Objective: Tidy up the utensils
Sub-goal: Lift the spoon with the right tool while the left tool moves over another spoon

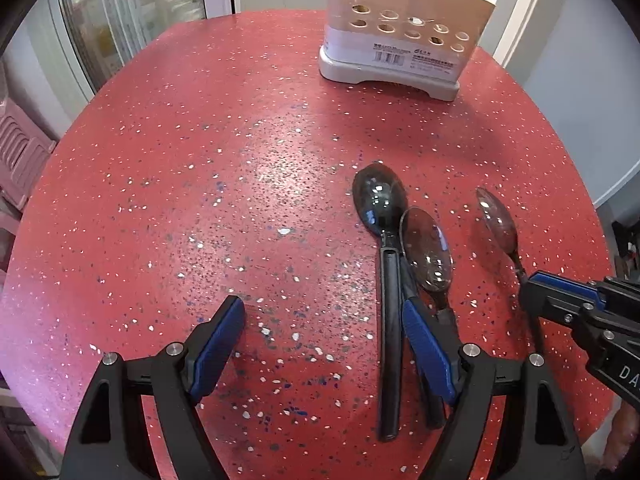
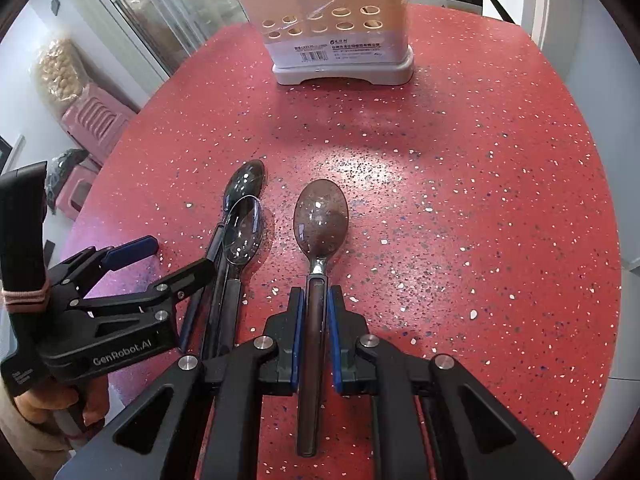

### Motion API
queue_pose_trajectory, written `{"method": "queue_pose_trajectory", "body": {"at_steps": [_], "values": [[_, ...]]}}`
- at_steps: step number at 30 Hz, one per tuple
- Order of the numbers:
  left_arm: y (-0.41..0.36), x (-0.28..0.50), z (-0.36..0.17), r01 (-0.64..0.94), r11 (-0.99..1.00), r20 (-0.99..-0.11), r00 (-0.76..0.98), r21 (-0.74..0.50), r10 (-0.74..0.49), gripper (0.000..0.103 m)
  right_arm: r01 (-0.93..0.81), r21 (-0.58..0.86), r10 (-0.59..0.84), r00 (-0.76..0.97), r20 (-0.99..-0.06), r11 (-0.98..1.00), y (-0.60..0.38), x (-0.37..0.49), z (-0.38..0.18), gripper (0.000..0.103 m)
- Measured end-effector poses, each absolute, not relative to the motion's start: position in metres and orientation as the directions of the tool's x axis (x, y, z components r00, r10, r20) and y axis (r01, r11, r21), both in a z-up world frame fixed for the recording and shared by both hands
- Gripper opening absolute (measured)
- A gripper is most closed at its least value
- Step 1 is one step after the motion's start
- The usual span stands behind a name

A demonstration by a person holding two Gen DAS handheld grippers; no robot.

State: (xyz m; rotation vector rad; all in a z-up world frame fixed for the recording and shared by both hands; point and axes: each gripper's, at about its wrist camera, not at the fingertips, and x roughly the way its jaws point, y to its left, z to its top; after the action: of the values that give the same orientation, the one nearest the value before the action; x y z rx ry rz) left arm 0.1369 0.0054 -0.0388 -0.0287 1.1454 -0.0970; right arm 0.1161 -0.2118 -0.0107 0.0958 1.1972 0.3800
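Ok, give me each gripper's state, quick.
Left gripper: open, holding nothing.
Right gripper: shut on the spoon handle.

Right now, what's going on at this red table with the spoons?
A person is sorting spoons with two handheld grippers. The right gripper is shut on the handle of one spoon. The left gripper is open, its jaws wide apart beside two other spoons lying together on the table. The cutlery holder stands at the far side.

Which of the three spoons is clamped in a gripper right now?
The lone spoon on the right, its handle shut between the right gripper; the other two spoons lie overlapping, ungripped.
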Motion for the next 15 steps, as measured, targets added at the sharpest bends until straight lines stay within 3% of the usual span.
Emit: {"method": "queue_pose_trajectory", "body": {"at_steps": [11, 15], "values": [[-0.001, 0.153, -0.039, 0.124, 0.991, -0.919, 0.384, -0.047, -0.092, 0.102, -0.231, 0.279, 0.343, 0.315, -0.885, 0.932, -0.217, 0.119, -0.008, 0.012], [-0.003, 0.162, -0.036, 0.146, 0.987, -0.923, 0.368, -0.059, -0.110, 0.089, -0.225, 0.286, 0.348, 0.321, -0.881, 0.931, -0.221, 0.119, -0.005, 0.012]]}}
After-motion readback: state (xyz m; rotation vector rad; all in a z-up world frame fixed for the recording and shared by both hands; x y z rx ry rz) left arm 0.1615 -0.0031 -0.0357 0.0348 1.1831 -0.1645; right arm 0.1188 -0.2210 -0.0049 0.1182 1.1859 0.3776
